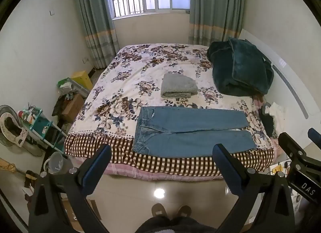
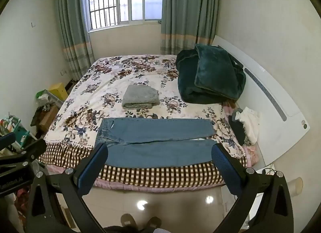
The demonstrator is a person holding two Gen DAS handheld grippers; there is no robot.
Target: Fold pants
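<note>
Blue jeans (image 1: 190, 130) (image 2: 156, 142) lie flat across the near edge of the bed, waistband at the left, both legs side by side running to the right. My left gripper (image 1: 162, 150) is open, held back from the bed over the floor, nothing between its fingers. My right gripper (image 2: 160, 152) is open too, also short of the bed edge with the jeans framed between its blue-padded fingers (image 2: 224, 164) but apart from them. The right gripper's body shows at the right edge of the left wrist view.
A folded grey towel (image 1: 178, 88) (image 2: 141, 97) lies mid-bed. A dark green blanket pile (image 1: 240, 70) (image 2: 210, 76) sits at the back right by the white headboard (image 2: 270, 100). Black and white clothes (image 2: 244, 126) lie at the right edge. Clutter (image 1: 40, 120) stands left of the bed. A person's shoes (image 1: 170, 211) are on the tiled floor.
</note>
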